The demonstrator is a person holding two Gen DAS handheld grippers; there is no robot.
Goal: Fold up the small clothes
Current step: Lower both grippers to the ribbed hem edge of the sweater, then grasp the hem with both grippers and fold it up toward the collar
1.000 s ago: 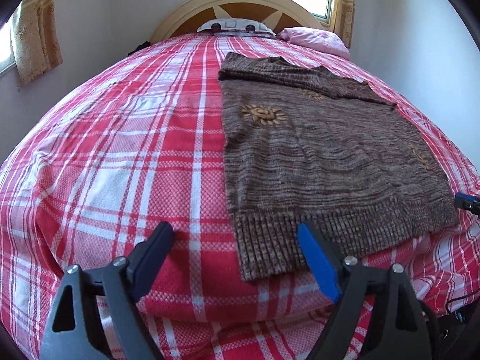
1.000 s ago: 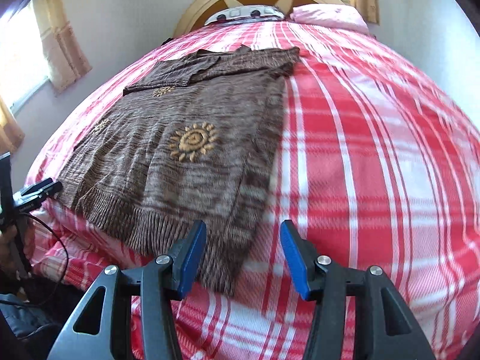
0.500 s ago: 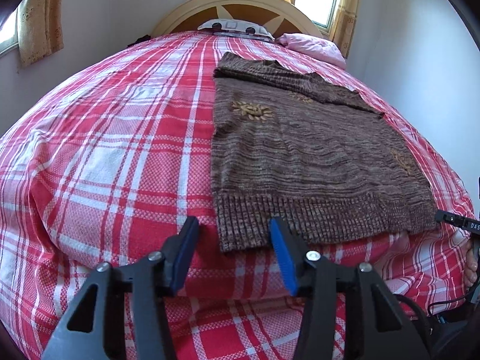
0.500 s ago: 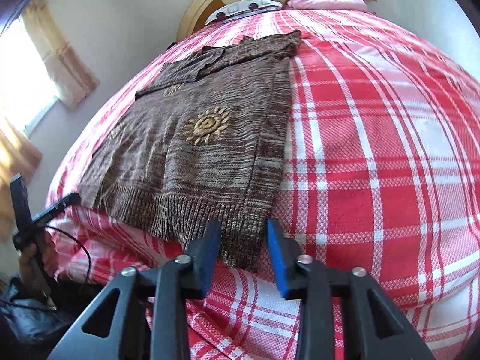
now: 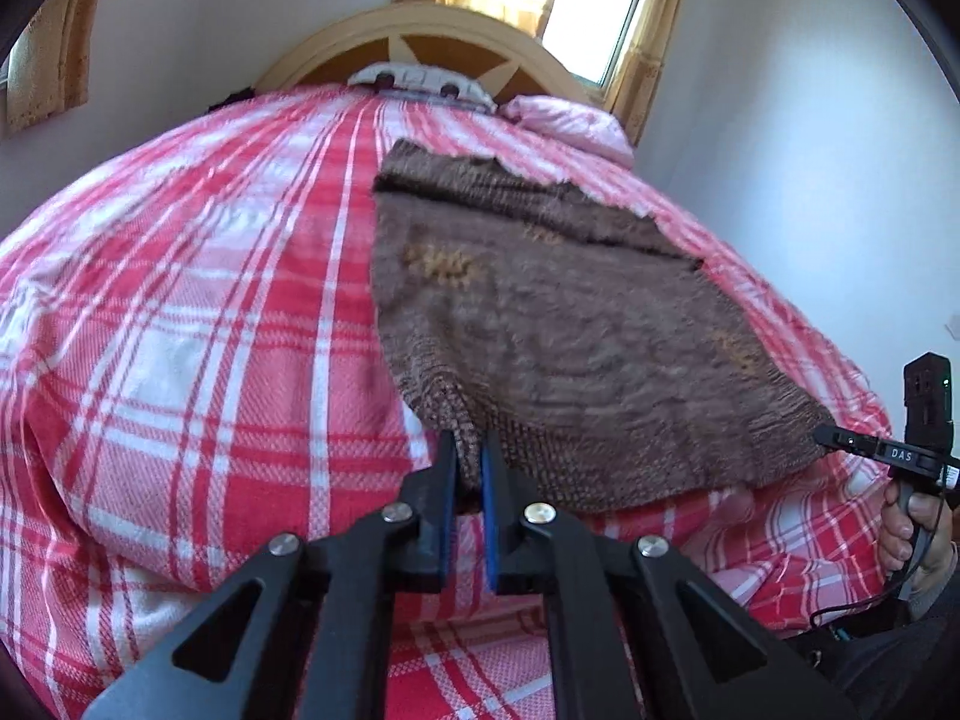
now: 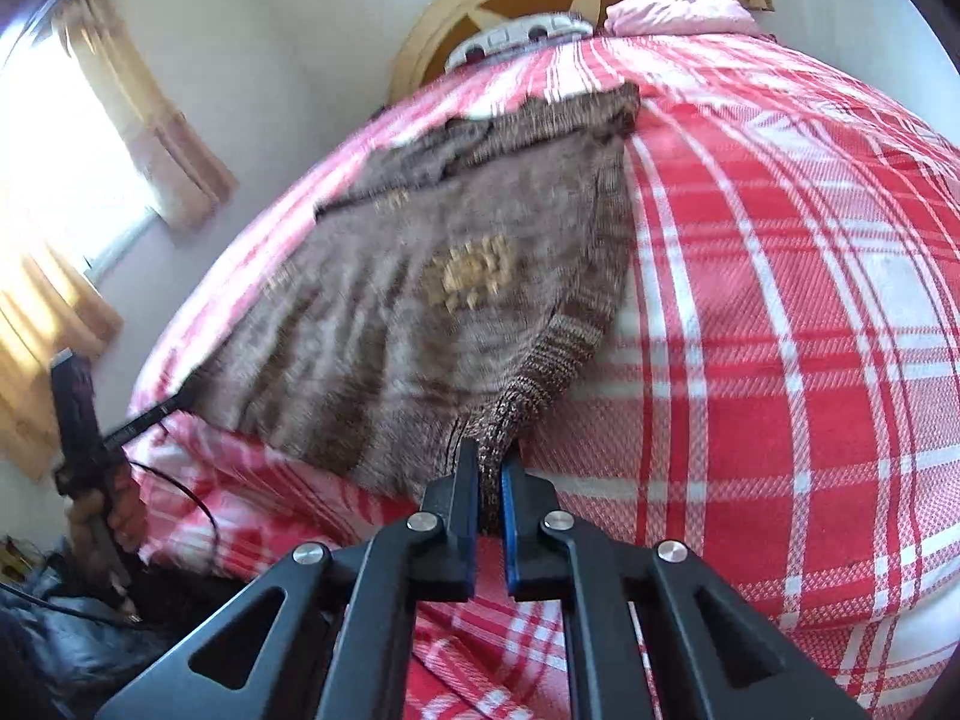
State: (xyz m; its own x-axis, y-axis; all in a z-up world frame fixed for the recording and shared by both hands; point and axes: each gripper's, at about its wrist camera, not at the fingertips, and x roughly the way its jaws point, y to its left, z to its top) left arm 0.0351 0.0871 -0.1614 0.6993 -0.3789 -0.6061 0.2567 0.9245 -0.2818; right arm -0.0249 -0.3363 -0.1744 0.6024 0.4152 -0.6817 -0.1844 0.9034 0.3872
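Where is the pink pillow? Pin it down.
The pink pillow lies at the head of the red plaid bedspread, on the right in both wrist views, beside the arched wooden headboard and beyond the brown knitted sweater.

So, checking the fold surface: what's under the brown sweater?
The brown sweater lies on the red plaid bedspread. Whatever is beneath its middle is covered.

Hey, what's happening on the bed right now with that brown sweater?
A person with a gripper in each hand is starting to fold a brown knit sweater spread on a red plaid bedspread. The left gripper is shut on one corner of the ribbed bottom hem, and the right gripper is shut on the other hem corner. Both corners are pinched up off the bedspread, while the rest of the sweater lies flat, neck end toward the headboard. No fold is made yet.
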